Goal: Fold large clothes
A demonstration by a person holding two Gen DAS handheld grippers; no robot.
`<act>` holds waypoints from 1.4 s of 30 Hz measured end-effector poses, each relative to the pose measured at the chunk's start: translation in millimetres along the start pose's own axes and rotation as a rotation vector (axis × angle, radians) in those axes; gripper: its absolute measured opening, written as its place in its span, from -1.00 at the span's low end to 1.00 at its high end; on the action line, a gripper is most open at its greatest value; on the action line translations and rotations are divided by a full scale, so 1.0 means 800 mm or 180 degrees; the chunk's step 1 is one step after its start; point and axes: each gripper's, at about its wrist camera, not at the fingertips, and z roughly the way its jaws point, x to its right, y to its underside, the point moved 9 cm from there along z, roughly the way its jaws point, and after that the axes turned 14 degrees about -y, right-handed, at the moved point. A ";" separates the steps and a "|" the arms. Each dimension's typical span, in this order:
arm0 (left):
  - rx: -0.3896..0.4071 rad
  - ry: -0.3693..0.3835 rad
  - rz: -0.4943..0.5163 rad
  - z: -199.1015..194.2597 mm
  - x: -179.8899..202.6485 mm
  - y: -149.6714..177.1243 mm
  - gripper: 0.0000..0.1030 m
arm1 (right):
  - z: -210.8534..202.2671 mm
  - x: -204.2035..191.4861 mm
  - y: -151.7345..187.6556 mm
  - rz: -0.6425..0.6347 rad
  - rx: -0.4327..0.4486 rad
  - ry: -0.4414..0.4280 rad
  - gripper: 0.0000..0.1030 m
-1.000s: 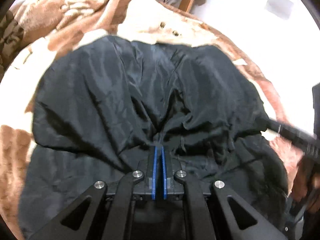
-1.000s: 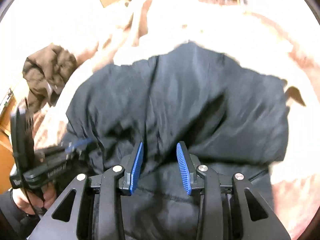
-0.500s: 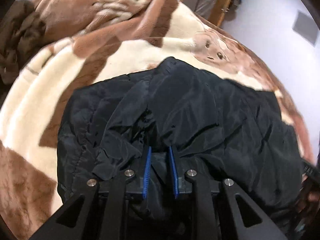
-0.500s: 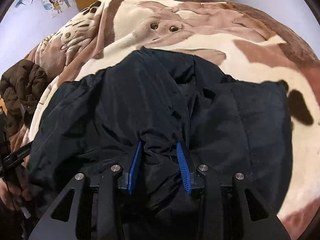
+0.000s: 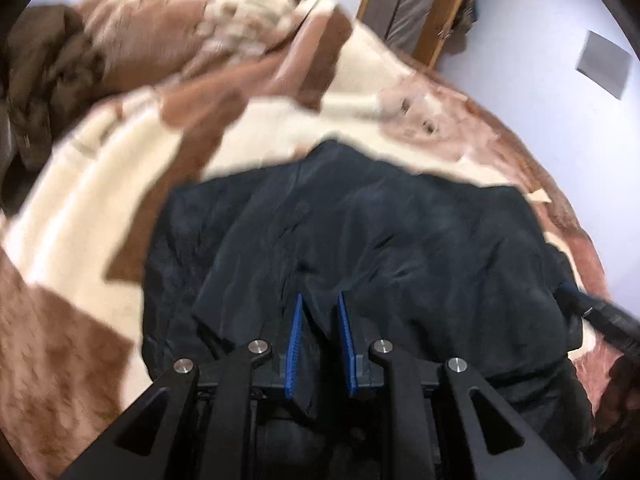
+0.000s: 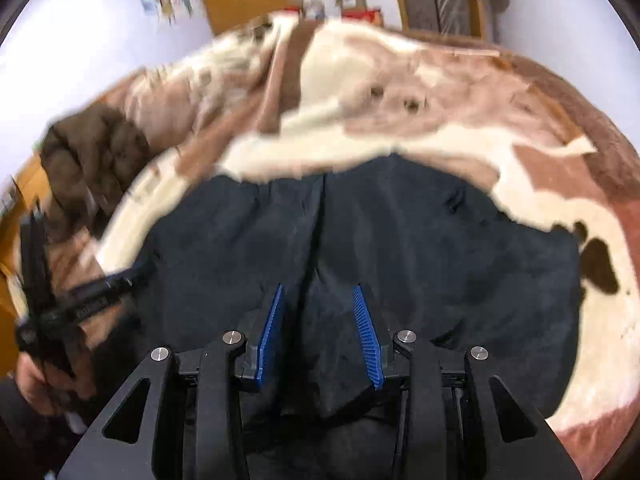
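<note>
I saw the big shiny black jacket (image 5: 400, 240) spread on the fluffy brown and cream blanket (image 5: 100, 208); my left gripper (image 5: 320, 300) pinched a jacket fold; my right gripper (image 6: 318, 292) held a thicker bunch; both views were blurry; the near hem was hidden under the grippers.

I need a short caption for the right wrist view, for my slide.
Right gripper over a black jacket spread on a brown-and-cream blanket, dark fabric bunched between its jaws.

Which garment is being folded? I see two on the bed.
The black jacket, spread flat on the blanket directly under both grippers. The brown one lies bunched up at the far left edge.
</note>
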 end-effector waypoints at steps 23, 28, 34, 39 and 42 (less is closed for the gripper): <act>-0.0045 0.0005 0.0022 0.055 0.008 -0.039 -0.61 | 0.022 0.112 -0.028 0.0458 0.0136 0.0017 -0.30; 0.0082 0.0025 0.0061 0.008 0.009 -0.036 -0.61 | -0.029 0.073 -0.041 0.0433 0.0327 0.0012 -0.30; 0.0281 0.0485 0.0204 -0.074 0.048 0.009 -0.61 | -0.050 -0.022 -0.005 0.0168 0.0388 -0.0442 -0.30; -0.0088 0.0466 0.0449 -0.039 0.082 0.072 -0.61 | 0.020 -0.019 0.053 0.0192 -0.0117 -0.0280 -0.30; -0.0211 0.0332 0.0473 -0.007 0.081 0.087 -0.61 | 0.046 -0.001 0.069 0.0266 -0.0201 -0.0242 -0.30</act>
